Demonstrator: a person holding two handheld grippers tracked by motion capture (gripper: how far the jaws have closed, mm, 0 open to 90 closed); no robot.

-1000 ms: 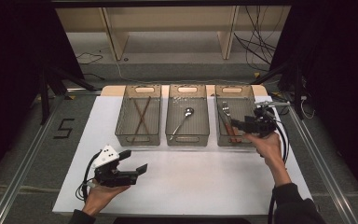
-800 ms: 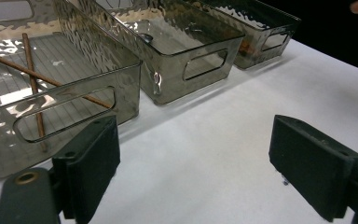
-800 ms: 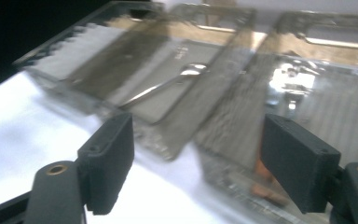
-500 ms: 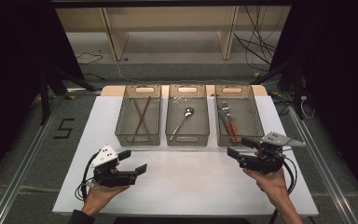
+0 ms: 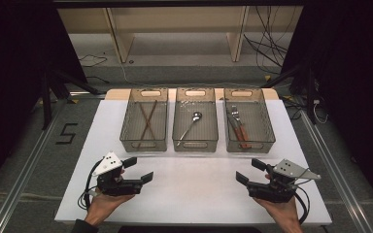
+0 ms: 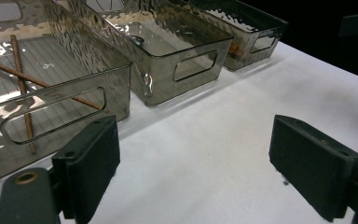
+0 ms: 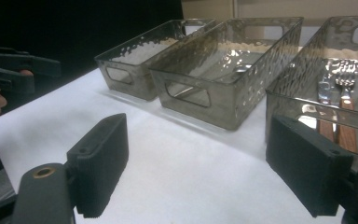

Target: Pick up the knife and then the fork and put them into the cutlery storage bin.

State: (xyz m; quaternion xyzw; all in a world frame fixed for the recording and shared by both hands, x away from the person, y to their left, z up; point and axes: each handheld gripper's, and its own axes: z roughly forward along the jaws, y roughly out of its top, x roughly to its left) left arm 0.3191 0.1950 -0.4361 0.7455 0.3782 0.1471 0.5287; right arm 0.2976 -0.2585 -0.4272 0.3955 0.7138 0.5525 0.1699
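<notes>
Forks (image 5: 238, 124) with wooden handles, lying flat in the right tray (image 5: 271, 127) at the far side of the desk (image 5: 194, 199), handles toward the person.

Near: the right gripper (image 5: 249, 171) sits low over the desk's near edge. Its jaws have just been opening and stand spread wide with nothing between them. The left gripper (image 5: 140, 168) is level with it, well apart, its jaws likewise spread and empty.

Far: three ribbed, translucent trays stand in a row, touching or nearly so. The left tray (image 5: 124, 127) holds crossed chopsticks (image 5: 147, 121) and the middle tray (image 5: 214, 127) holds a spoon (image 5: 194, 119).

Handling, as judged: the forks look light and rigid. Their metal heads are smooth and likely to slip, while the wood offers friction. The best hold is across a handle at mid-length, reached from above between the tray walls. The forks lie close together, so one must be pinched alone, and the light tray may shift if nudged.
</notes>
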